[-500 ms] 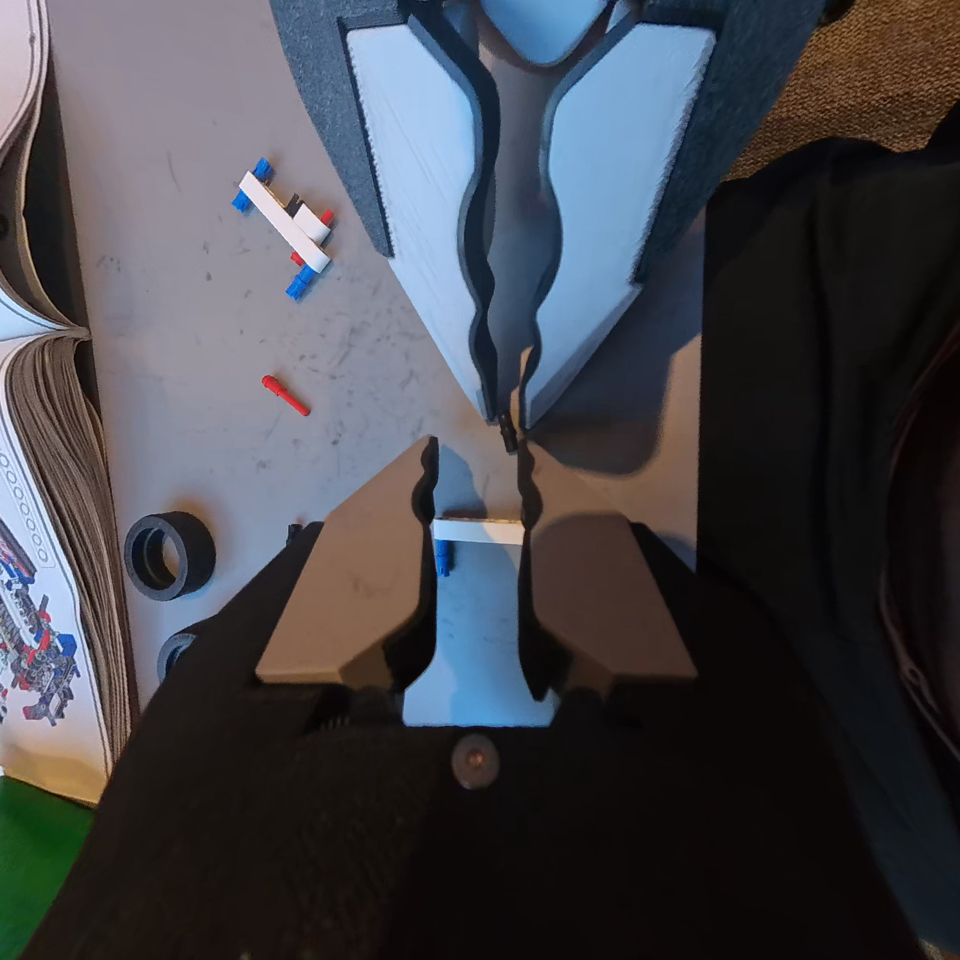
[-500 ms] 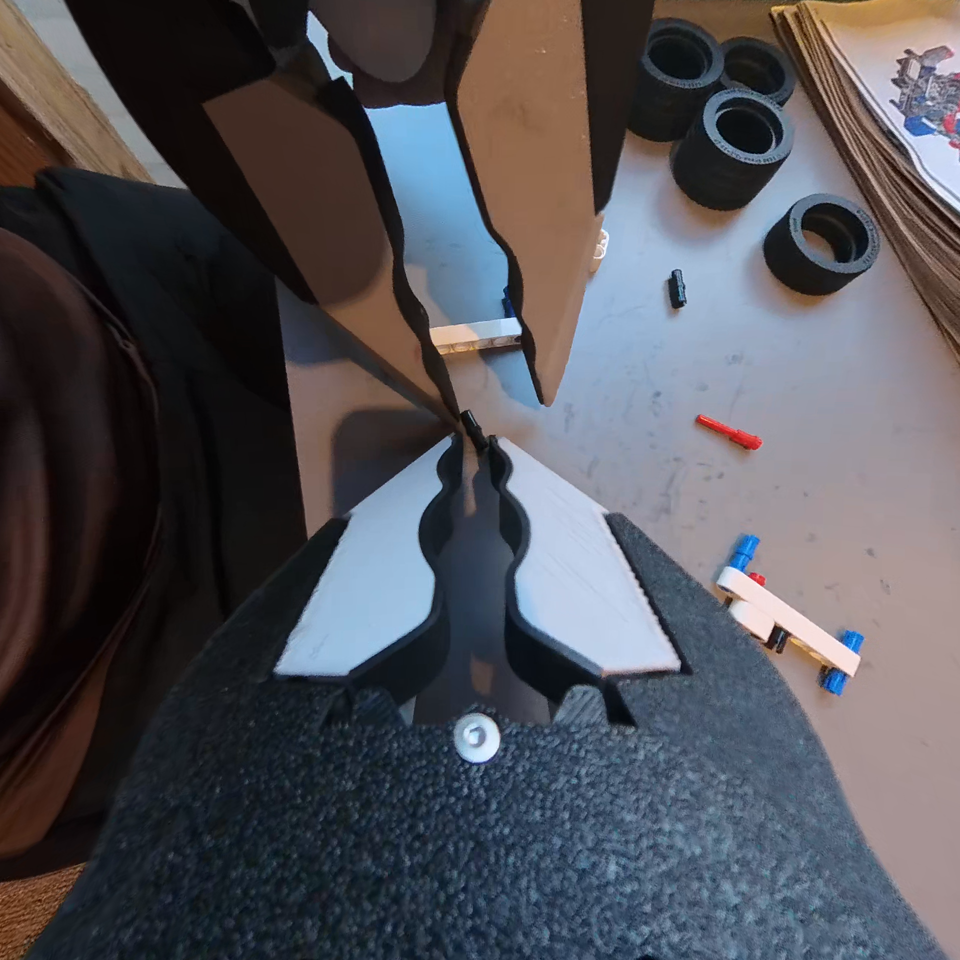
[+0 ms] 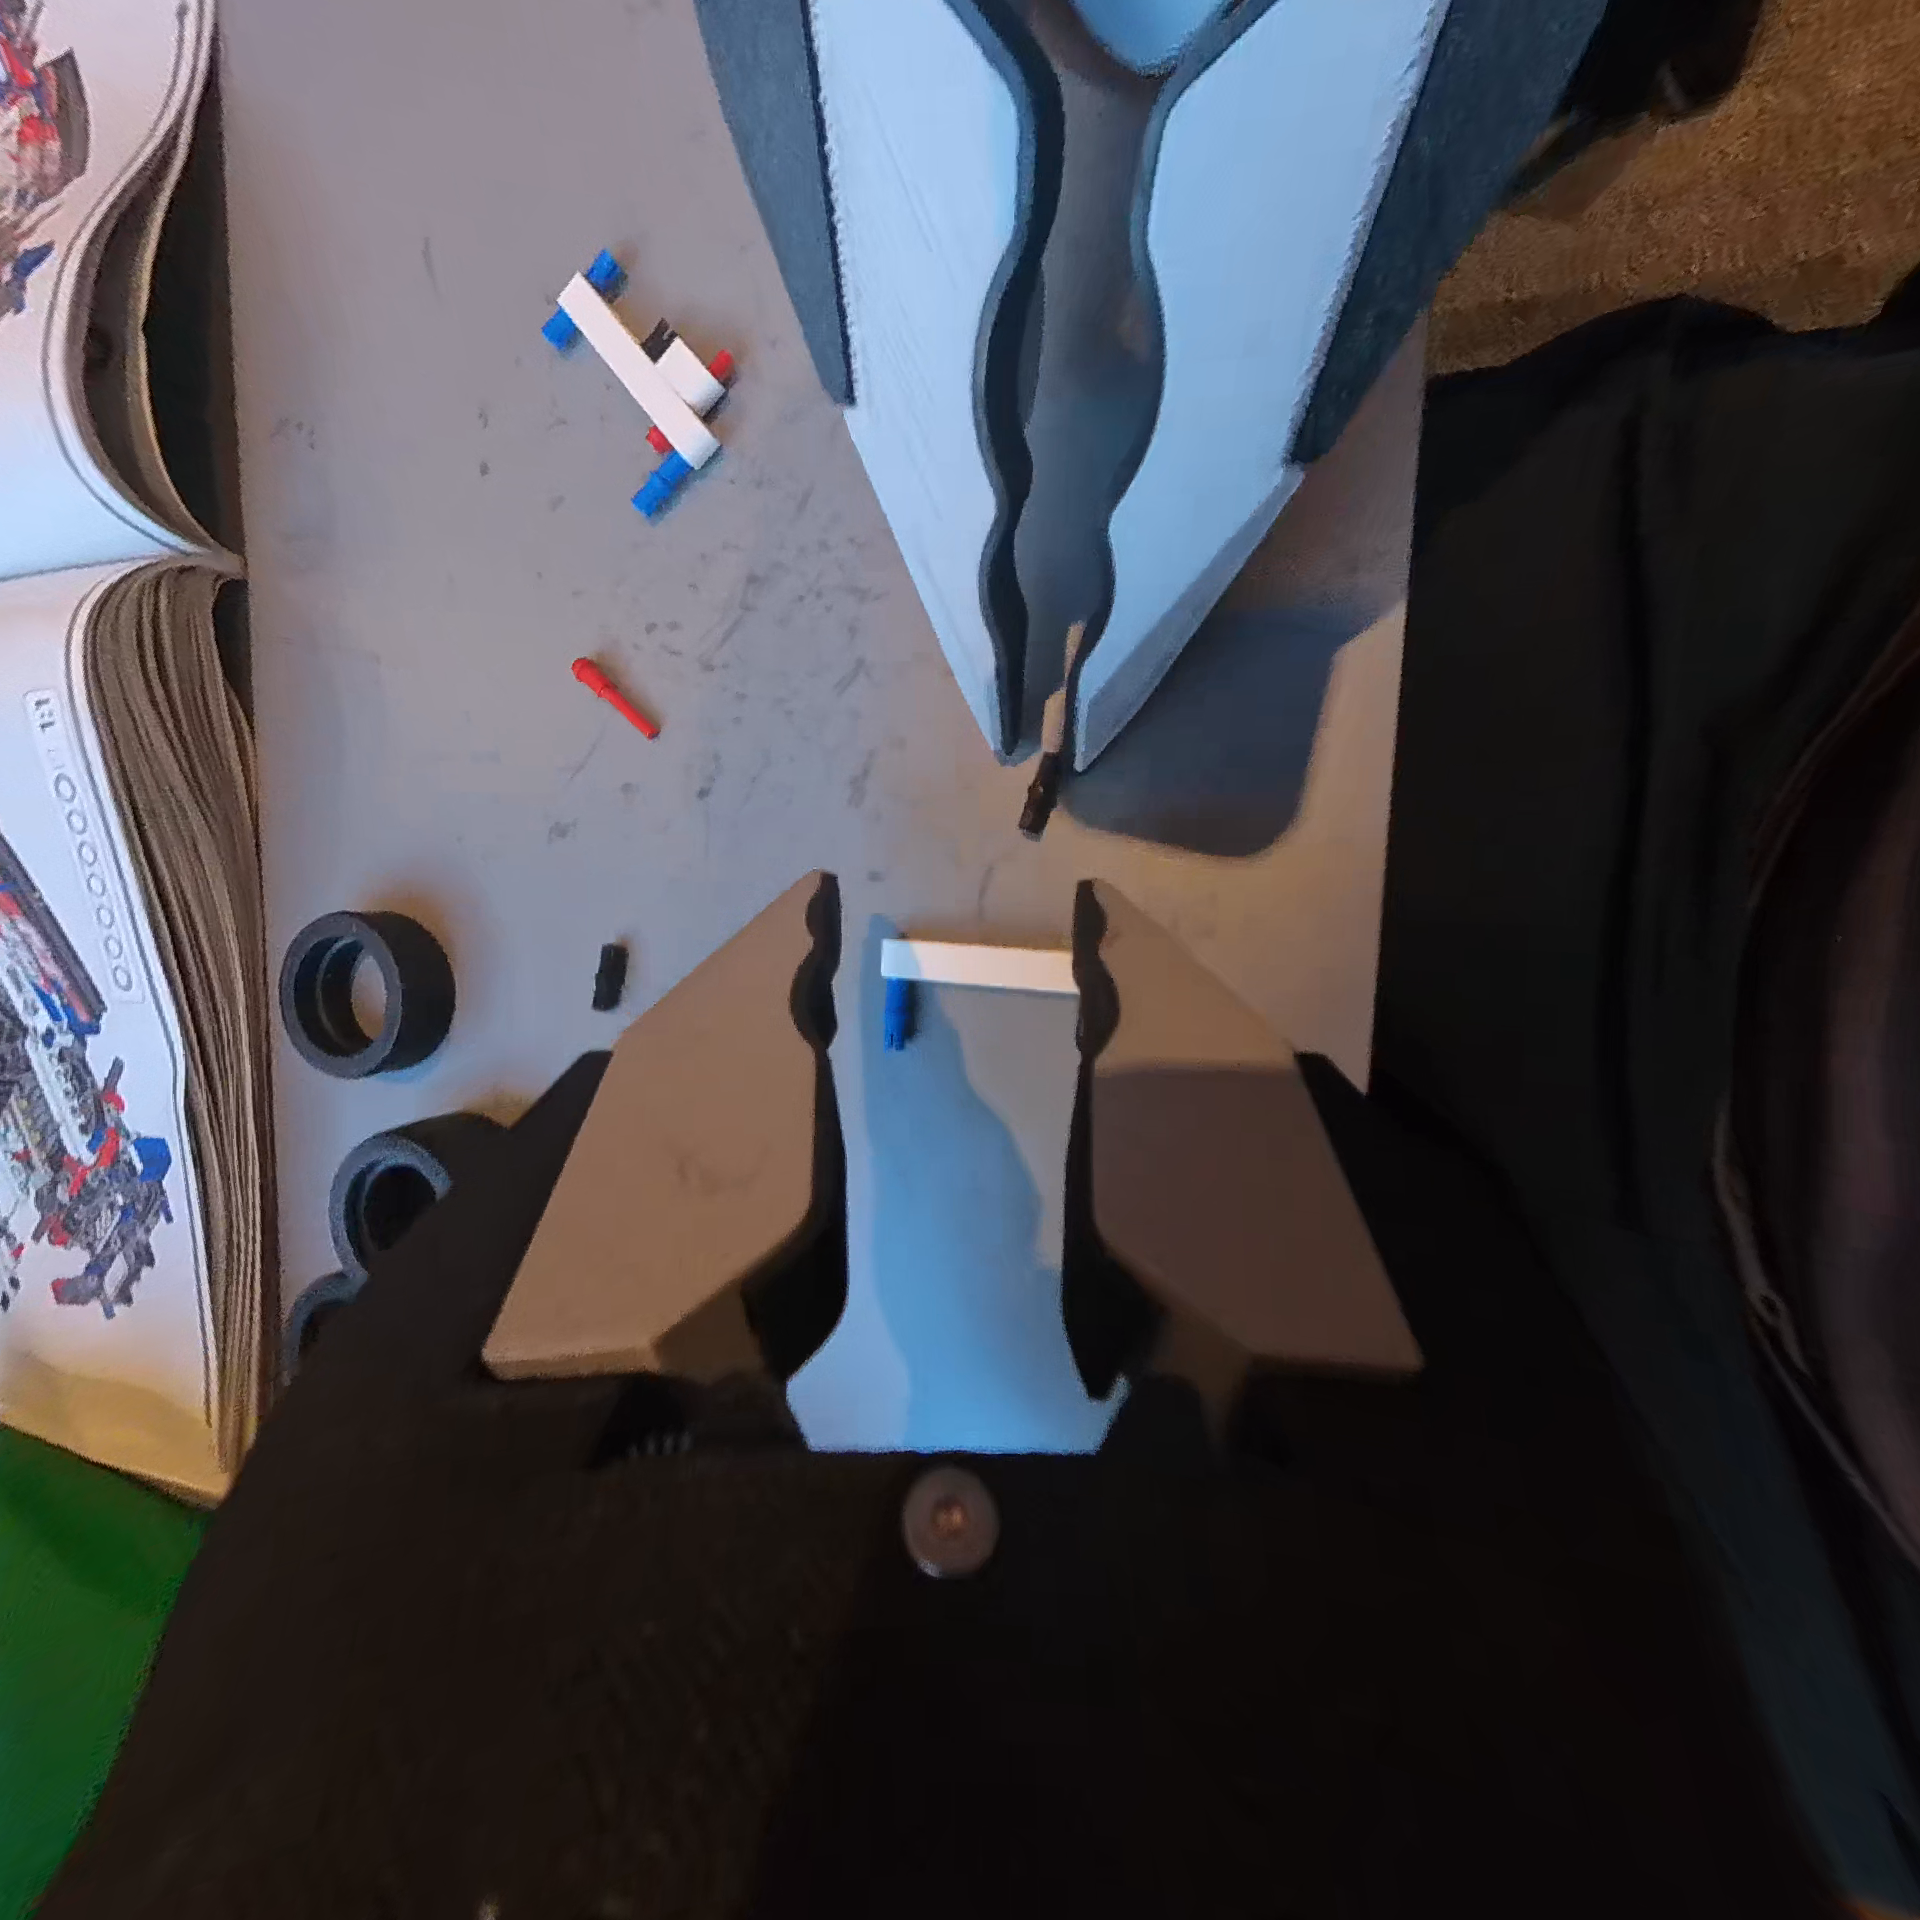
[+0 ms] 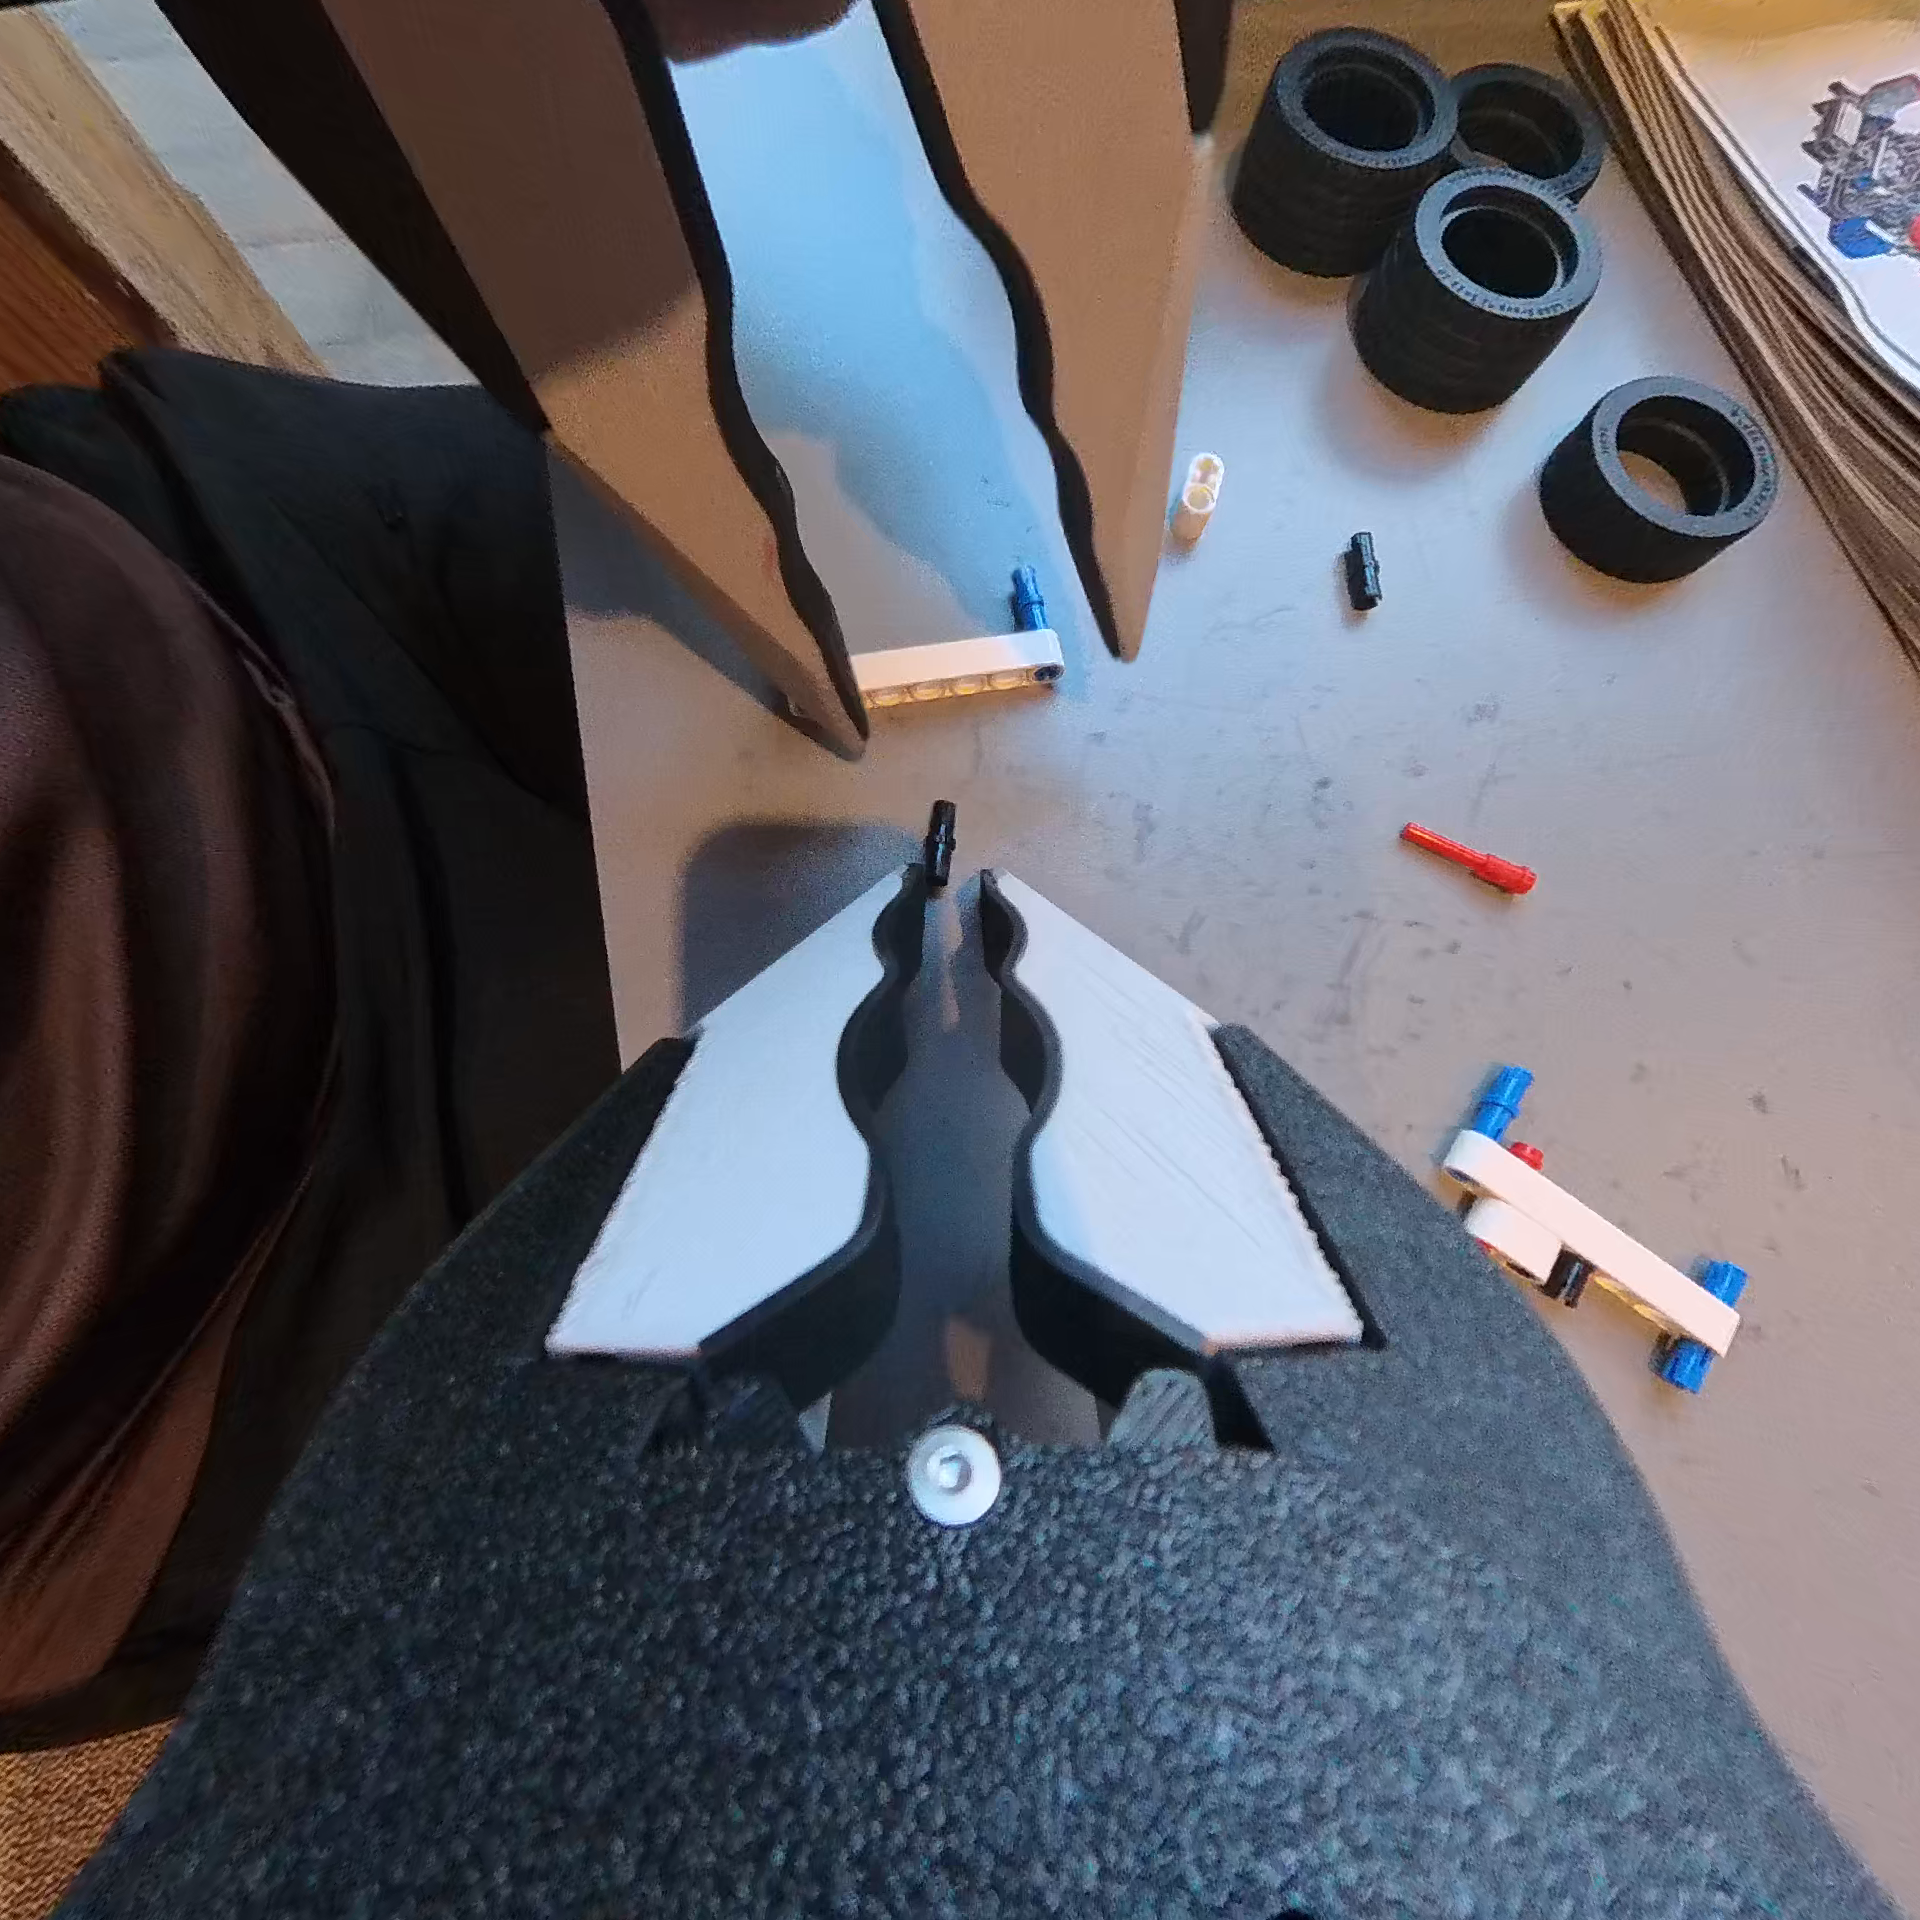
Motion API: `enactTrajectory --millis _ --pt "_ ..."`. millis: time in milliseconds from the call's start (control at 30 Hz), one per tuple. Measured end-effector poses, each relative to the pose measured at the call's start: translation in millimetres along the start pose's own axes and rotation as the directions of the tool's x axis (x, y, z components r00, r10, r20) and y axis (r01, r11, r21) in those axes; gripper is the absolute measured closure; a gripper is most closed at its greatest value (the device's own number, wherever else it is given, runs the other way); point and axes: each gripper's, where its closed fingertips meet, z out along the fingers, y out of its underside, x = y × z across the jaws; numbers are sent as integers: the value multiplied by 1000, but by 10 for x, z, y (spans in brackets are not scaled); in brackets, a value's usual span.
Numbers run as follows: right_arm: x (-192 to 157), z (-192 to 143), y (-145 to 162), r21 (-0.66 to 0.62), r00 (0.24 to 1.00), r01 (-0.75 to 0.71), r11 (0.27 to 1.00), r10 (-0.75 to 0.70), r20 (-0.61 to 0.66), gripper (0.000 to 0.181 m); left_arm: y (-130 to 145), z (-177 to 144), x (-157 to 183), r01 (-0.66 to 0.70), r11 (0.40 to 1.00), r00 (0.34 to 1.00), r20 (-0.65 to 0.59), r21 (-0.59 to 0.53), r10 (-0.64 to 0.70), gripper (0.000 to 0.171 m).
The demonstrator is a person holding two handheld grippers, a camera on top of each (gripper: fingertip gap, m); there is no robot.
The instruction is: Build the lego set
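The left gripper [image 3: 953,904], the one with brown fingers, is staying wide open and is not squeezing anything. A long white plastic beam with a row of holes [image 3: 977,964] is lying flat on the grey table [image 3: 468,623] between those fingers. One end is touching the finger on the right side of the left wrist view. A little blue plastic peg [image 3: 896,1023] is sticking out of the other end.

A bit farther on, the right gripper [image 4: 948,878], with pale fingers, is pinching a tiny black plastic peg [image 4: 940,840]. Its fingers are almost closed, and only the very tips are holding the peg by its end. Most of the peg is poking out toward the beam.

I think the peg is going into a hole in the beam. Both parts are hard, smooth and very light, so the peg could slip or twist out of such a small pinch. The beam will slide on the table if pushed, so holding it by its long flat sides, away from the open holes, looks best.

Farther away, a red plastic peg [image 3: 615,698] and a small white build with blue and red pegs [image 3: 644,374] are lying apart. A black rubber tyre [image 3: 364,992] is sitting beside a thick paper booklet [image 3: 104,935].
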Motion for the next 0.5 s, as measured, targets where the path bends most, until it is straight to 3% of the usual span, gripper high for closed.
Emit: enactTrajectory --millis 33,367,500 --pt "-4 -3 0 1 1000 0 1000 0 1 171 2 -29 3 19 1000 1000 8 15 -19 129" --pt "-6 20 -10 2 999 -31 1000 31 17 170 238 -292 -148 194 950 966 121 245 -228 129" --pt "8 33 -17 2 998 -55 998 55 26 175 380 -275 -140 242 931 958 85 275 -274 132"
